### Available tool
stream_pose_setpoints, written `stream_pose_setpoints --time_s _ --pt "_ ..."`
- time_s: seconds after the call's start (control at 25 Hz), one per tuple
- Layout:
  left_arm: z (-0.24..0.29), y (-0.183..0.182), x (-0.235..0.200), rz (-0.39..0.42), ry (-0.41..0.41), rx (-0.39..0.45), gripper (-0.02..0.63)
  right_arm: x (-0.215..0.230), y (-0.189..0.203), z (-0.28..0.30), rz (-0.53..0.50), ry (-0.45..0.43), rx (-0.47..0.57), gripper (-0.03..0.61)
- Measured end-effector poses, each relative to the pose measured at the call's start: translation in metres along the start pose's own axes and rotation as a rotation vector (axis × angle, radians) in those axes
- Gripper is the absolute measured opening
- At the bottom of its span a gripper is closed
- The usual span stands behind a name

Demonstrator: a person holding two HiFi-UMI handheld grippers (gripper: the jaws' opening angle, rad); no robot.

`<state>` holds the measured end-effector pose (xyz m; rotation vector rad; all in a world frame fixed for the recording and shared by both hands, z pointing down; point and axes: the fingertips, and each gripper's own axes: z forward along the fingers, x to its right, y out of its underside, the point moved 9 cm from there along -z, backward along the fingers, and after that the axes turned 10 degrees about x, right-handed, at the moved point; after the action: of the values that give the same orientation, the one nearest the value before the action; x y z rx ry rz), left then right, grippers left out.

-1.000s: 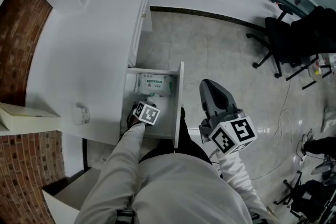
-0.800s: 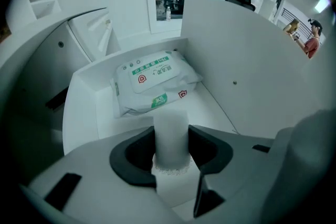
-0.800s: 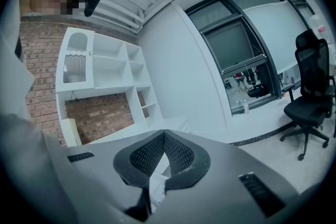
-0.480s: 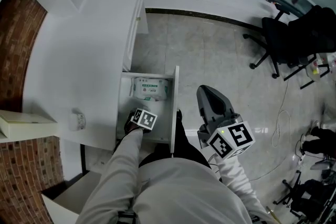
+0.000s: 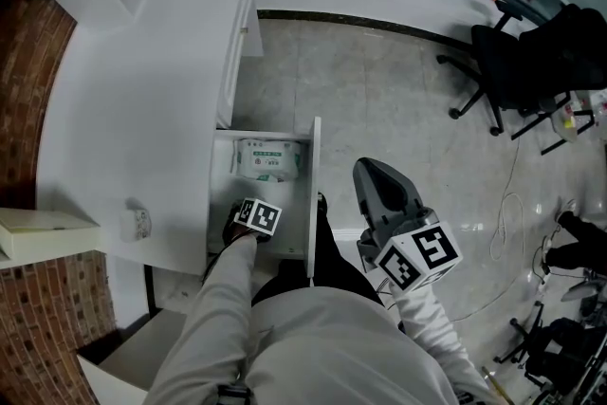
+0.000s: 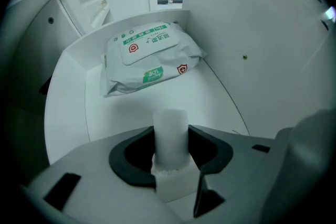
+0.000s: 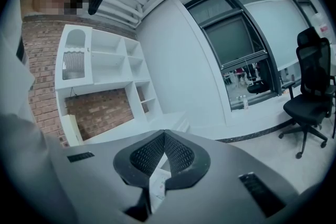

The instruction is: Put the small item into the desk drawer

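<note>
We cannot read the small print on the wipes pack [image 6: 149, 55], the lower end of the white cylinder [image 6: 170, 131] is hidden behind the body of the left gripper [image 6: 170, 150], and in the head view the sleeve [image 5: 223, 289] covers the near end of the drawer [image 5: 314, 175].

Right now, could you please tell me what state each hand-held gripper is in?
Left hand-held gripper: closed on a small white cylinder, down in the open desk drawer.
Right hand-held gripper: shut, holding nothing.
</note>
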<state>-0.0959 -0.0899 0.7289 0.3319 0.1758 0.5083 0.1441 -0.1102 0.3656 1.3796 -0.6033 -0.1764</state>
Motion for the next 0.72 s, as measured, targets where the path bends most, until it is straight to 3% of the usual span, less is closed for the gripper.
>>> stream_pose_setpoints --time_s 0.28,0.48,0.72 --pt "0.006 0.003 0.002 -0.018 0.007 -0.015 0.195 0.003 0.002 0.001 -0.003 0.004 -0.01 0.028" --pt "0.006 0.003 0.001 -0.034 0.002 -0.019 0.235 0.003 0.003 0.002 0.002 -0.006 -0.019 0.028" --pt "-0.01 -0.012 -0.002 -0.06 -0.022 0.065 0.256 -0.001 0.003 0.005 0.004 -0.027 -0.008 0.028"
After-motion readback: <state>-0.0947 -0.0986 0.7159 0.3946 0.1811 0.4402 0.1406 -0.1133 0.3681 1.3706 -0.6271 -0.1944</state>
